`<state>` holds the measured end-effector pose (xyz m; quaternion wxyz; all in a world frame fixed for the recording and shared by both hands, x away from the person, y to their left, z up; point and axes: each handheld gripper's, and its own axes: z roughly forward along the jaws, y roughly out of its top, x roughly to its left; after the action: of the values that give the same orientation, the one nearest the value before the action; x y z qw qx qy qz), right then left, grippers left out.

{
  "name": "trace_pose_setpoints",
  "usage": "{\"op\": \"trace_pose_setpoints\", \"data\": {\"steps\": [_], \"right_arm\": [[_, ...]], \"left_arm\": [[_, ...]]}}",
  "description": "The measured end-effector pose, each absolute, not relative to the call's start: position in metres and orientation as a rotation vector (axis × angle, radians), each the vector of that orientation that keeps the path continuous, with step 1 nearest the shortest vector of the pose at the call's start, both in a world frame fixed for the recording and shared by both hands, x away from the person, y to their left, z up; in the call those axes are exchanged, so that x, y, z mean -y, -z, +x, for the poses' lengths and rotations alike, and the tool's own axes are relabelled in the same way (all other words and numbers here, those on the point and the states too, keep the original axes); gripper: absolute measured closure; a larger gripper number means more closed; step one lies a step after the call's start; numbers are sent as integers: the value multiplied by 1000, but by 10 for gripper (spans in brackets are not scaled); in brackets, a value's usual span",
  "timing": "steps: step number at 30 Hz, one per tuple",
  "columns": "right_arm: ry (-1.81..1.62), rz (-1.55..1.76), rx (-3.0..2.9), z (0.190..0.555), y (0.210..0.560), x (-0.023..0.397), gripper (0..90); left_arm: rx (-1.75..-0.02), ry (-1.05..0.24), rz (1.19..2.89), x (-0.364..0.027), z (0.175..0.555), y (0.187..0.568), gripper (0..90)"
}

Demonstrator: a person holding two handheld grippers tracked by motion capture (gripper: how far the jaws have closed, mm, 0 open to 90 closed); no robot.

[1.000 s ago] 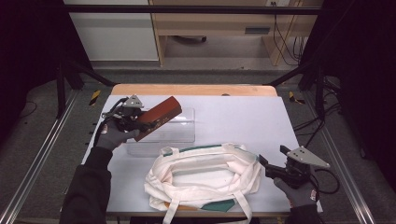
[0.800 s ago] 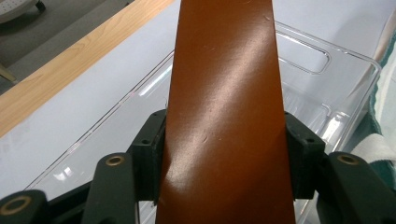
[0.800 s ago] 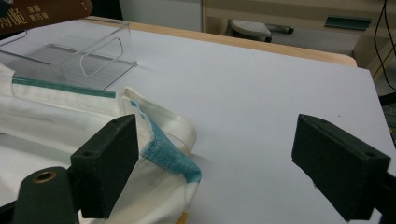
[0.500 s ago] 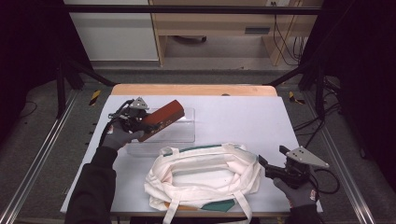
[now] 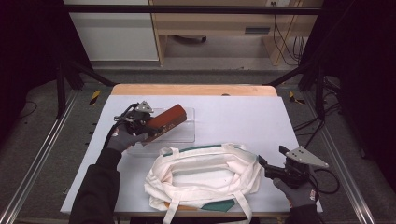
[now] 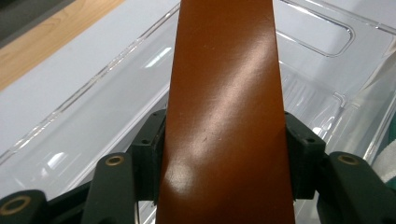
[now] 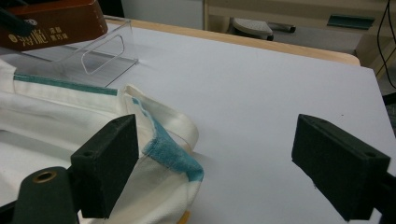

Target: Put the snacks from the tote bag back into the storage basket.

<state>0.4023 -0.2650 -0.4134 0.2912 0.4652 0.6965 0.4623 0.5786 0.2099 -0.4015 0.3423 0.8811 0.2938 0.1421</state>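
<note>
Gripped between the two black jaws of the left gripper [image 5: 150, 125], a long reddish-brown box [image 5: 166, 121] with a glossy top sits left of centre in the high view, tilted, its far end raised toward the upper right. From the left gripper view the box [image 6: 224, 112] runs up the middle of the frame, and both pads press flat against its long sides (no gap on either side). Beneath it lies a clear plastic tray [image 5: 189, 135] with a cut-out handle slot in one wall, resting on the white table top [image 5: 243, 112]; whether the box touches the tray I cannot tell.

At the lower right of the high view the right gripper [image 5: 265, 164] is held low in a gloved hand [image 5: 296, 191], just beside the right end of a white cloth tote bag with teal trim [image 5: 205, 172]. Its jaws stand spread wide with nothing pinched; in the right gripper view the bag's teal-edged rim [image 7: 173, 154] lies next to the left pad, and the bare table fills the gap.
</note>
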Motion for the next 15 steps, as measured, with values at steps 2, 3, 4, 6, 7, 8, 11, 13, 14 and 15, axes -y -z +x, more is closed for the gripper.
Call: {"op": "trace_pose_setpoints", "data": {"steps": [2, 3, 4, 6, 7, 8, 11, 13, 14, 15], "right_arm": [[-1232, 1240, -1858, 402, 413, 265, 151], [-1229, 1235, -1858, 403, 414, 265, 151], [-1229, 1237, -1859, 403, 414, 264, 151], [-1228, 1237, -1860, 403, 414, 264, 151], [-1228, 1237, -1860, 403, 414, 264, 151], [-1230, 1239, -1861, 403, 414, 264, 151], [-1229, 1237, -1860, 403, 414, 264, 151], [-1228, 1238, -1864, 403, 414, 264, 151], [-1227, 1235, -1865, 403, 414, 264, 151], [-1227, 1236, -1866, 403, 414, 263, 151]], "left_arm": [[-766, -363, 2300, -210, 579, 403, 425], [-771, -355, 2316, -209, 580, 406, 425], [-774, -350, 2319, -209, 580, 408, 425], [-776, -349, 2318, -208, 580, 410, 424], [-775, -342, 2326, -208, 581, 411, 424], [-777, -341, 2330, -207, 581, 412, 424], [-781, -341, 2337, -206, 581, 413, 423], [-795, -337, 2339, -206, 582, 414, 422], [-801, -337, 2345, -206, 582, 414, 421], [-805, -337, 2349, -205, 583, 415, 420]]}}
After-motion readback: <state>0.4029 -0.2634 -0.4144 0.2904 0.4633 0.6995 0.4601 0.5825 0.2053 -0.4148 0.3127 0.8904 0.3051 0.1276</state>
